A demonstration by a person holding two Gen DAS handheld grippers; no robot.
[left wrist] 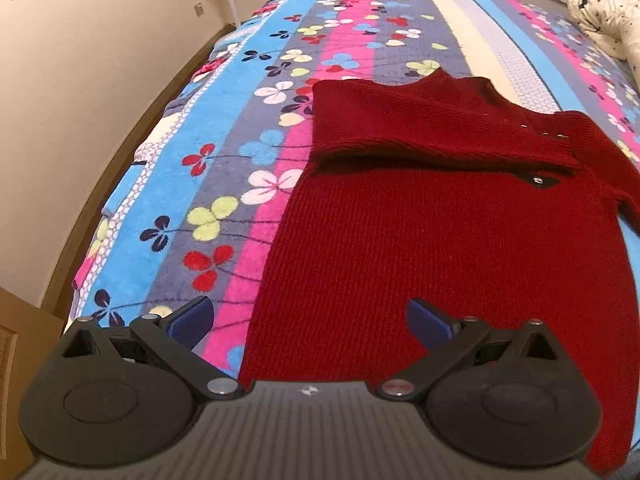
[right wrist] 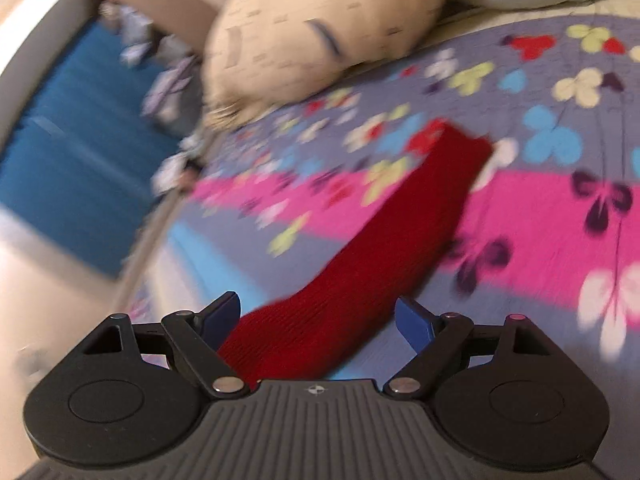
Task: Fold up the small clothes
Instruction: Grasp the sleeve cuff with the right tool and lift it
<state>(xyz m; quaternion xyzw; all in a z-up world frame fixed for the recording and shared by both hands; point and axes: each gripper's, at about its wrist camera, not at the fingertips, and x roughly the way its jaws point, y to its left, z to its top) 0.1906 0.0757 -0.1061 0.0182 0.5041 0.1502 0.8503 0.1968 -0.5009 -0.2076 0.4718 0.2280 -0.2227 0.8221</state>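
A dark red knitted sweater lies flat on the flowered bedspread, with one sleeve folded across its chest. My left gripper hovers over the sweater's lower left edge, its blue pads wide apart and nothing between them. In the blurred right wrist view, the sweater's other sleeve stretches out straight over the bedspread. My right gripper stands open above the near end of that sleeve, pads clear of the knit.
A cream pillow lies at the bed's far end, with the same pillow at the upper right of the left view. The bed's left edge runs along a beige wall. A blue surface lies beyond the bed.
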